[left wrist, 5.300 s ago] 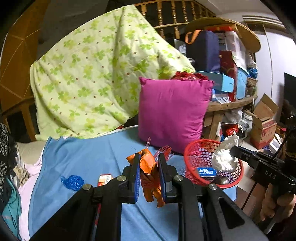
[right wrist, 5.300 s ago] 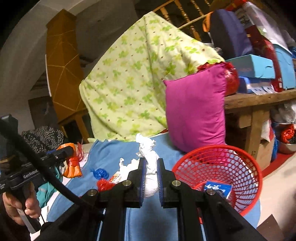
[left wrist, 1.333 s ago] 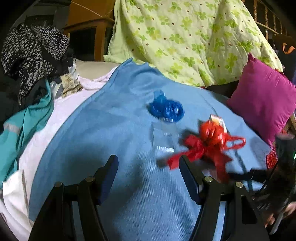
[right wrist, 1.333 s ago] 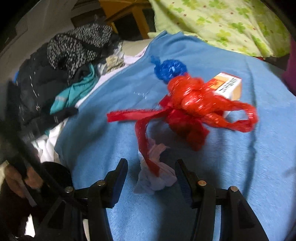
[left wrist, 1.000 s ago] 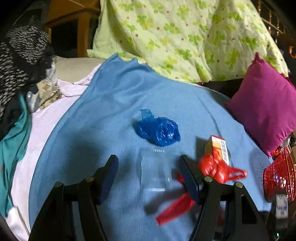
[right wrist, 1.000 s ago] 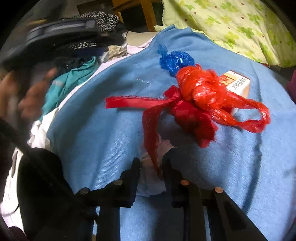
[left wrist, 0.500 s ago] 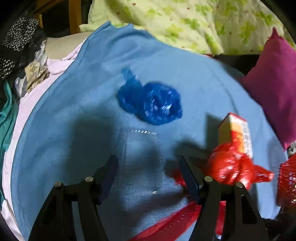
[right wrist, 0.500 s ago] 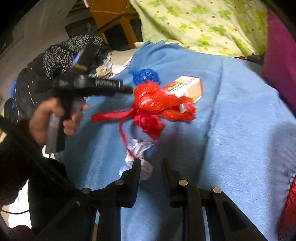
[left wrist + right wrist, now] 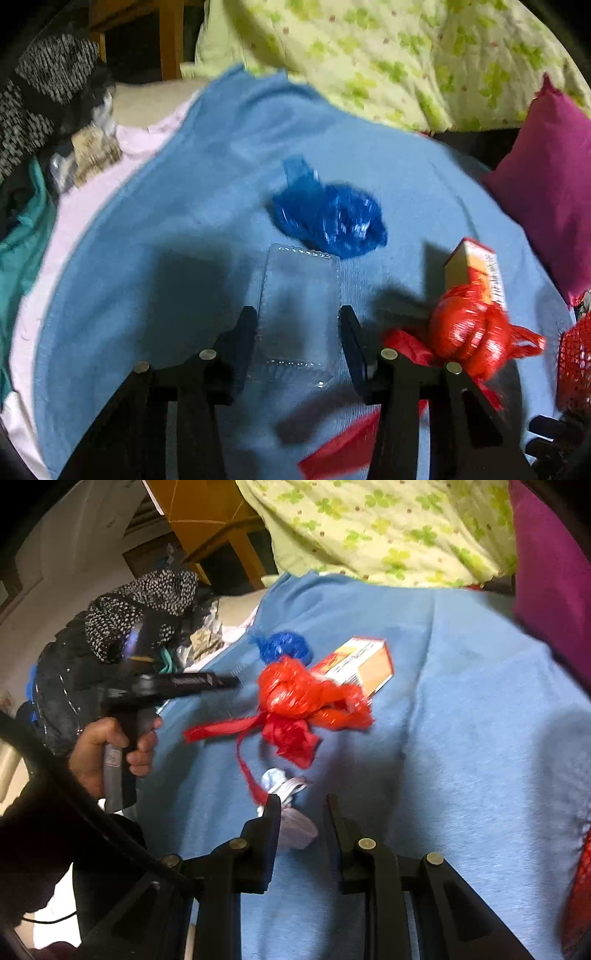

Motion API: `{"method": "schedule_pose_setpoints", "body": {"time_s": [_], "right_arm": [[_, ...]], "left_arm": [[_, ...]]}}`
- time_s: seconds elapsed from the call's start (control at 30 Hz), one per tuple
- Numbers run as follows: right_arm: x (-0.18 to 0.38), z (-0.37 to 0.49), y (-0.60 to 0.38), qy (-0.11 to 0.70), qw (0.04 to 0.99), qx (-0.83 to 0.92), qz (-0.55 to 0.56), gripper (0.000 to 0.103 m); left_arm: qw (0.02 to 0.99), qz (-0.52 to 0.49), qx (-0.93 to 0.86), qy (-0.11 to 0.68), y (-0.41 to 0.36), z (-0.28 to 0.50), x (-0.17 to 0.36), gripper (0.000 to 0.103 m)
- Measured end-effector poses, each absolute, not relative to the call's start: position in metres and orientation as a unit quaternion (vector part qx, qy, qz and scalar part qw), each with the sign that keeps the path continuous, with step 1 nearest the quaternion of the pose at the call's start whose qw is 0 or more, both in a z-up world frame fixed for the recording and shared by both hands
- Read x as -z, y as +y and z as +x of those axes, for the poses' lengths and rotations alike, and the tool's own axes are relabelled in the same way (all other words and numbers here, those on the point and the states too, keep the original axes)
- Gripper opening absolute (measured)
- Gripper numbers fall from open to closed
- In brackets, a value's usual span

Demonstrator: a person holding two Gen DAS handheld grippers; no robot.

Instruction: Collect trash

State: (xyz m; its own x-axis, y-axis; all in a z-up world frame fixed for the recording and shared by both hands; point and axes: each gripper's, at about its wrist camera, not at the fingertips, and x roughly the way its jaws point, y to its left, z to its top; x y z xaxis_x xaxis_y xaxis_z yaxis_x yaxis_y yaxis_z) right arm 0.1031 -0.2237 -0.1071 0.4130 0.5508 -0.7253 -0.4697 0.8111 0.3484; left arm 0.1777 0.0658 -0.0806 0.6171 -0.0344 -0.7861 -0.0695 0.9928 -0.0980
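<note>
On the blue blanket (image 9: 147, 221) lie a clear plastic wrapper (image 9: 299, 306), a crumpled blue bag (image 9: 328, 218), a red plastic bag (image 9: 469, 339) and a small orange-white box (image 9: 480, 266). My left gripper (image 9: 297, 336) is open with its jaws on either side of the clear wrapper. In the right wrist view my right gripper (image 9: 301, 812) is open and stands over a white tissue wad (image 9: 291, 819), just below the red bag (image 9: 295, 701), the box (image 9: 362, 661) and the blue bag (image 9: 284, 646). The left gripper (image 9: 225, 681) also shows there, held in a hand.
A magenta pillow (image 9: 546, 184) and a green floral quilt (image 9: 388, 55) lie at the back. The red mesh basket (image 9: 576, 365) shows at the right edge. A pile of clothes (image 9: 40, 110) lies to the left. A wooden stool (image 9: 221, 535) stands behind.
My left gripper has come down and forward, its jaws now around the clear wrapper. My right gripper opened a little and drew back; the tissue wad sits at its left finger.
</note>
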Motion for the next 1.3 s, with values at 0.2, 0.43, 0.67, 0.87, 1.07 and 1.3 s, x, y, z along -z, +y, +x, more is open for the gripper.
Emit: {"method": "schedule_pose_setpoints", "body": {"time_s": [0.2,0.43,0.67,0.87,1.07,1.3], "right_arm": [[0.115,0.100,-0.198,0.454,0.832,-0.318,0.031,0.068],[0.142,0.096,-0.164,0.472,0.828,-0.299,-0.052,0.037],[0.138,0.081,-0.167,0.468,0.834,-0.285,-0.066,0.029],[0.113,0.053,-0.213,0.455,0.853,-0.255,-0.013,0.029],[0.072,0.014,-0.266,0.406,0.885,-0.220,0.059,0.029],[0.011,-0.021,-0.302,0.336,0.920,-0.185,0.079,0.029]], "left_arm": [[0.925,-0.030,-0.004,0.379,0.075,0.131,0.036,0.047],[0.935,-0.045,0.031,0.351,0.072,0.078,0.018,0.047],[0.939,-0.054,0.060,0.335,0.054,0.043,0.006,0.047],[0.946,-0.030,0.072,0.315,0.027,0.023,-0.011,0.047],[0.954,0.010,0.085,0.287,-0.011,0.006,-0.035,0.047],[0.958,0.050,0.111,0.259,-0.060,-0.014,-0.059,0.047]]}}
